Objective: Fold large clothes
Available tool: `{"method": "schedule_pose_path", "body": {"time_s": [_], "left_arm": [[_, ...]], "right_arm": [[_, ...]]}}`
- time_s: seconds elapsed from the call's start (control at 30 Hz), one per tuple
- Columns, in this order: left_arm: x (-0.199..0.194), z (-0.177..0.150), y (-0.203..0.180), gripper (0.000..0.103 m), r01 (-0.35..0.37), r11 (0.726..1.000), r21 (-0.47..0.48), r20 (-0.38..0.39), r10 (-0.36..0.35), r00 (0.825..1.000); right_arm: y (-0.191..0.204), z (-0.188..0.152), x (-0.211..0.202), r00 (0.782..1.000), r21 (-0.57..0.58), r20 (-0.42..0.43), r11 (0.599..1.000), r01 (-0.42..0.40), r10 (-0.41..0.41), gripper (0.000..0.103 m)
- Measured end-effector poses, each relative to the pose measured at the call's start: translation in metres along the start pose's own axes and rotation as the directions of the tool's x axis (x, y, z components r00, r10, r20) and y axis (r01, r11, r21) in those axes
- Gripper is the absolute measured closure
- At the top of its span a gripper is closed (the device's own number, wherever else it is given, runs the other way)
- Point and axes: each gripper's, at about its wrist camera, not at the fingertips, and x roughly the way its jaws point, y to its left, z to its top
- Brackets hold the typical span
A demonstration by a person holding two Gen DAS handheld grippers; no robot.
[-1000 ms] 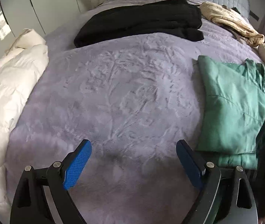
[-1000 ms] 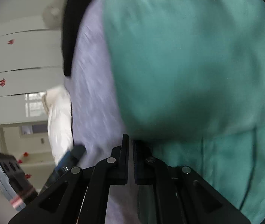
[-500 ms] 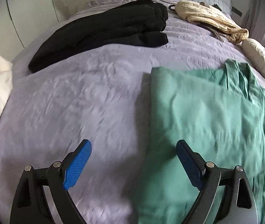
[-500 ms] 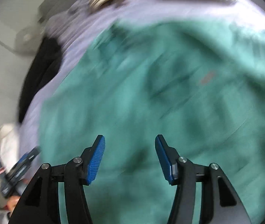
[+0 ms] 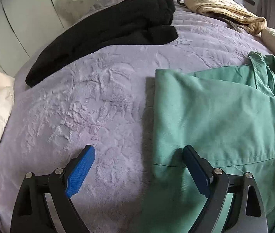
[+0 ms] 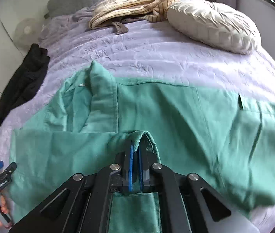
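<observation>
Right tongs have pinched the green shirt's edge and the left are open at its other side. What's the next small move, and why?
Probably lower the left tongs onto the shirt's near edge and close. They gape wide, one pad over the purple cover and the other over green cloth, gripping nothing, while the right tongs already pinch a bunched fold. Both sides held, the fold can go on.

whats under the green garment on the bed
The green garment lies on the purple bedspread, which shows all around it. A folded flap lies over its own lower layers; anything beneath them is hidden.
</observation>
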Motion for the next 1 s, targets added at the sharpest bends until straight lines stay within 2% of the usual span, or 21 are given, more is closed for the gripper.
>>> {"method": "schedule_pose_path", "body": {"time_s": [0.07, 0.1, 0.17, 0.23, 0.27, 0.33, 0.4, 0.47, 0.57, 0.73, 0.87, 0.97, 1.0], "left_arm": [[-0.003, 0.005, 0.006, 0.011, 0.006, 1.0, -0.011, -0.009, -0.006, 1.0], [-0.004, 0.008, 0.01, 0.011, 0.019, 1.0, -0.018, -0.016, -0.019, 1.0], [-0.006, 0.017, 0.021, 0.011, 0.061, 0.998, -0.023, -0.035, -0.062, 0.997], [-0.01, 0.023, 0.029, 0.011, 0.061, 0.998, -0.028, -0.043, -0.062, 0.997], [-0.014, 0.024, 0.033, 0.011, 0.07, 0.997, -0.034, -0.04, -0.072, 0.997], [-0.025, 0.017, 0.037, 0.011, 0.096, 0.995, -0.04, -0.034, -0.097, 0.995], [-0.03, 0.007, 0.034, 0.011, 0.085, 0.996, -0.016, -0.039, -0.086, 0.996], [-0.029, -0.011, 0.028, 0.011, 0.05, 0.998, 0.034, -0.057, -0.048, 0.997], [-0.018, -0.043, 0.029, 0.011, -0.028, 0.996, 0.083, -0.109, 0.037, 0.993], [-0.019, -0.071, 0.061, 0.01, -0.048, 0.999, 0.014, -0.182, 0.05, 0.982], [-0.041, -0.074, 0.064, 0.011, -0.066, 0.998, 0.024, -0.187, 0.069, 0.98], [-0.058, -0.071, 0.049, 0.011, -0.03, 0.999, 0.034, -0.176, 0.036, 0.984], [-0.063, -0.069, 0.041, 0.011, -0.014, 0.999, 0.038, -0.173, 0.021, 0.985]], "right_arm": [[-0.013, 0.0, 0.031, 0.995, 0.043, -0.103, 0.999, 0.007, -0.003, 0.096], [-0.016, -0.001, 0.036, 0.993, 0.072, -0.116, 0.997, -0.01, 0.018, 0.095], [-0.021, -0.001, 0.031, 0.994, 0.112, -0.102, 0.993, -0.037, 0.048, 0.087], [-0.02, -0.004, 0.017, 0.995, 0.112, -0.101, 0.994, -0.006, 0.017, 0.053], [-0.019, -0.009, 0.007, 0.996, 0.117, -0.086, 0.993, 0.006, 0.004, 0.048], [-0.017, -0.02, -0.015, 0.998, 0.125, -0.057, 0.992, -0.028, 0.035, 0.047], [-0.013, -0.034, -0.032, 0.995, 0.108, -0.065, 0.991, -0.073, 0.08, 0.047], [-0.004, -0.047, -0.038, 0.993, 0.065, -0.078, 0.994, -0.086, 0.091, 0.047], [0.002, -0.075, -0.026, 0.99, 0.029, -0.135, 0.999, -0.033, 0.037, 0.047], [0.002, -0.091, -0.031, 0.989, 0.037, -0.143, 0.998, -0.043, 0.048, 0.046], [-0.016, -0.108, -0.05, 0.979, 0.108, -0.175, 0.991, -0.082, 0.1, 0.042], [-0.035, -0.121, -0.067, 0.973, 0.195, -0.172, 0.973, -0.123, 0.157, 0.038], [-0.041, -0.125, -0.07, 0.969, 0.221, -0.169, 0.965, -0.138, 0.178, 0.034]]}}
